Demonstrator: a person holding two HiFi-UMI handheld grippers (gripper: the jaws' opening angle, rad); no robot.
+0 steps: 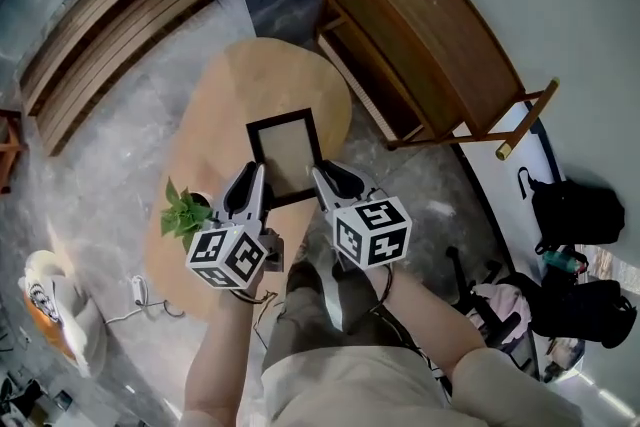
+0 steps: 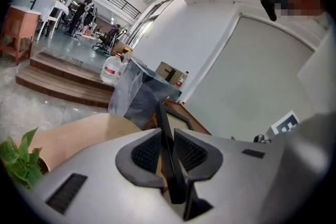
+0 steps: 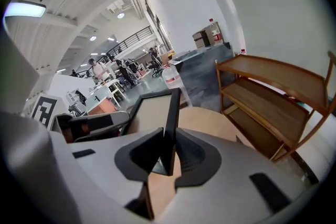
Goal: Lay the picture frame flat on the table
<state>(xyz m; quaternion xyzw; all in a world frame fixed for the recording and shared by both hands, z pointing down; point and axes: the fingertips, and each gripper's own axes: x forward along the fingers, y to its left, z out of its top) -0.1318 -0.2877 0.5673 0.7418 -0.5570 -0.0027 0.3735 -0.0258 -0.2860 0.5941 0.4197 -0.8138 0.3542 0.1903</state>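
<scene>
two grippers (image 1: 252, 183) (image 1: 325, 185) on one picture frame (image 1: 285, 153)

I hold the black-rimmed rectangular picture frame (image 1: 287, 155) with its plain beige panel by both sides. My left gripper (image 1: 250, 190) has its jaws closed on the left rail (image 2: 165, 149), and my right gripper (image 1: 330, 183) grips the right rail (image 3: 170, 113) — both near the lower corners. The frame is tilted rather than flat, above the middle of the light wooden oval table (image 1: 260, 75), with the panel facing up toward me. Whether its bottom edge touches the tabletop — I cannot tell.
</scene>
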